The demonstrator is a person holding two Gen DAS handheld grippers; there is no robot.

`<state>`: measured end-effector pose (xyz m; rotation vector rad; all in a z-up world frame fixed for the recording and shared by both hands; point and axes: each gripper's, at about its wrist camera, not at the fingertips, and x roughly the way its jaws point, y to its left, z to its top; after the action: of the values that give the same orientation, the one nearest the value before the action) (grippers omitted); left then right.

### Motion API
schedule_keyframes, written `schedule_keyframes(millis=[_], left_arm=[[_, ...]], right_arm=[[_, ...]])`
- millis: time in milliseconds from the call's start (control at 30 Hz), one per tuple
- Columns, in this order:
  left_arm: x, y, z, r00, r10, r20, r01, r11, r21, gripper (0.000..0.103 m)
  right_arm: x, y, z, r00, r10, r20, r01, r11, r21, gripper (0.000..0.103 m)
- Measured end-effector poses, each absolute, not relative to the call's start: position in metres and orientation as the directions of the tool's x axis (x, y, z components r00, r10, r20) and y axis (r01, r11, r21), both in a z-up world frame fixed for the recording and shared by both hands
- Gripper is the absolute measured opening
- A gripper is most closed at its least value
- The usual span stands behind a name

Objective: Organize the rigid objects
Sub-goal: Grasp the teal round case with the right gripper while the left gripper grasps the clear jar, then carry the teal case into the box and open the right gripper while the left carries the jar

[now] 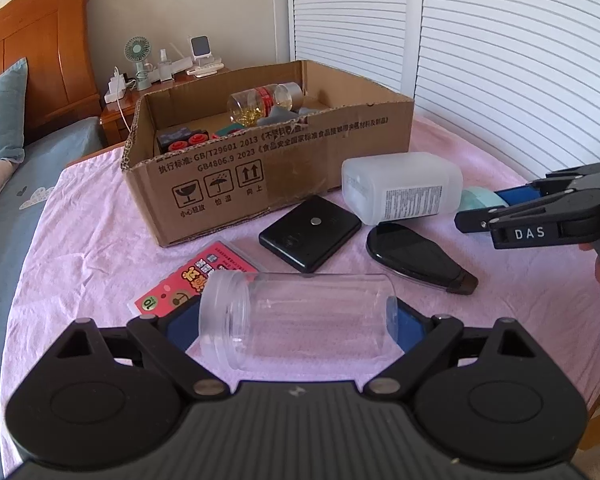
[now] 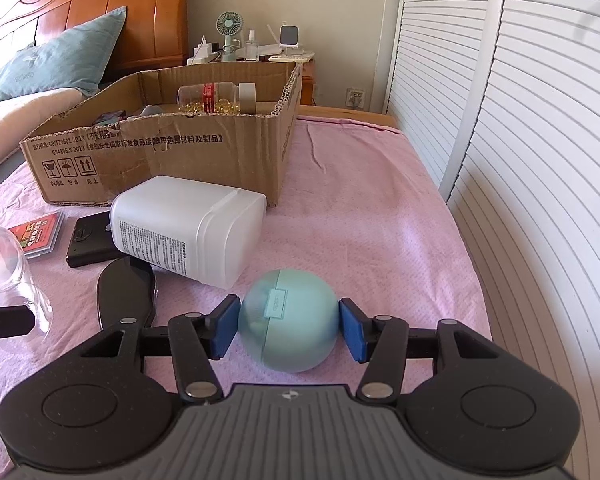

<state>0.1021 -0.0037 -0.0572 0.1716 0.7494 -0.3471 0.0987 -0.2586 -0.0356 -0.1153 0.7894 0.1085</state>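
Partly packed: both tools at their next items

Bottle and toys already lie in the cardboard box point(image 1: 260, 168). Right tool point(image 2: 288, 330) clamps the teal case point(image 2: 288, 320) at six o'clock. Left tool point(image 1: 296, 320) straddles the clear jar point(image 1: 300, 316); contact unclear. White container point(image 2: 188, 228), black items remain.

Both scenes are viewed close and downward along each claw across the pink-covered bed point(image 1: 100, 216); the cardboard box point(image 1: 236, 176), white container point(image 2: 188, 228) and headboard are shared by both views.
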Motion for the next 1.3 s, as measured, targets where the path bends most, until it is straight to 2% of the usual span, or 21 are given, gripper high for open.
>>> schedule_keyframes(millis=[500, 833, 1067, 1300], left_arm=[[0.108, 0.002, -0.042, 0.63, -0.27, -0.728, 0.418, 0.908, 0.026, 0.09], [0.108, 0.014, -0.019, 0.618, -0.287, -0.732, 0.44, 0.898, 0.019, 0.09], [0.116, 0.027, -0.001, 0.632, -0.287, -0.72, 0.431, 0.902, 0.019, 0.09], [0.127, 0.036, 0.01, 0.654, -0.273, -0.706, 0.415, 0.909, 0.033, 0.09]], right_arm=[[0.096, -0.265, -0.021, 0.653, 0.084, -0.753, -0.208, 0.975, -0.071, 0.058], [0.098, -0.264, 0.025, 0.673, 0.149, -0.724, -0.302, 0.949, -0.085, 0.058], [0.13, -0.251, 0.061, 0.698, 0.242, -0.675, -0.362, 0.931, -0.041, 0.058], [0.19, -0.228, 0.072, 0.705, 0.256, -0.662, -0.38, 0.924, -0.047, 0.058]])
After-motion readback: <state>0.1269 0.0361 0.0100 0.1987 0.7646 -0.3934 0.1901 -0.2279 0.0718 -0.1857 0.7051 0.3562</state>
